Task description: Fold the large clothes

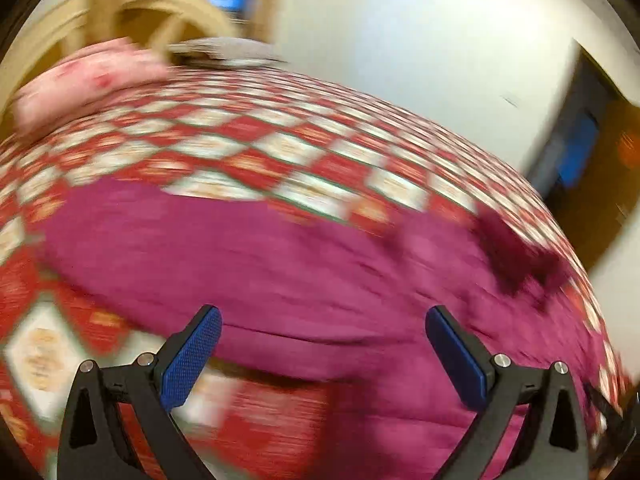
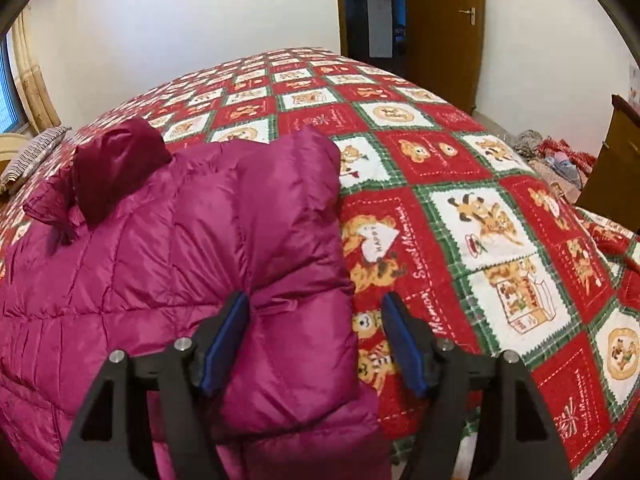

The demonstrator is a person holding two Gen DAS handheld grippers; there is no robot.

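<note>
A magenta quilted down jacket [image 2: 168,264] lies spread on a bed with a red, white and green checked quilt [image 2: 460,208]. Its darker hood [image 2: 116,168] lies bunched at the far left. A sleeve [image 2: 296,240] is folded over the body along the jacket's right edge. My right gripper [image 2: 316,316] is open, its fingers on either side of that sleeve's near end. In the blurred left wrist view the jacket [image 1: 280,264] lies across the quilt [image 1: 260,148]. My left gripper [image 1: 324,332] is open wide and empty just above the jacket's near edge.
A pink pillow [image 1: 88,76] lies at the bed's far left. A striped pillow [image 2: 36,152] lies by the window. A brown door [image 2: 444,28] stands beyond the bed. Loose clothes [image 2: 556,156] are piled at the right beside a wooden cabinet [image 2: 616,160].
</note>
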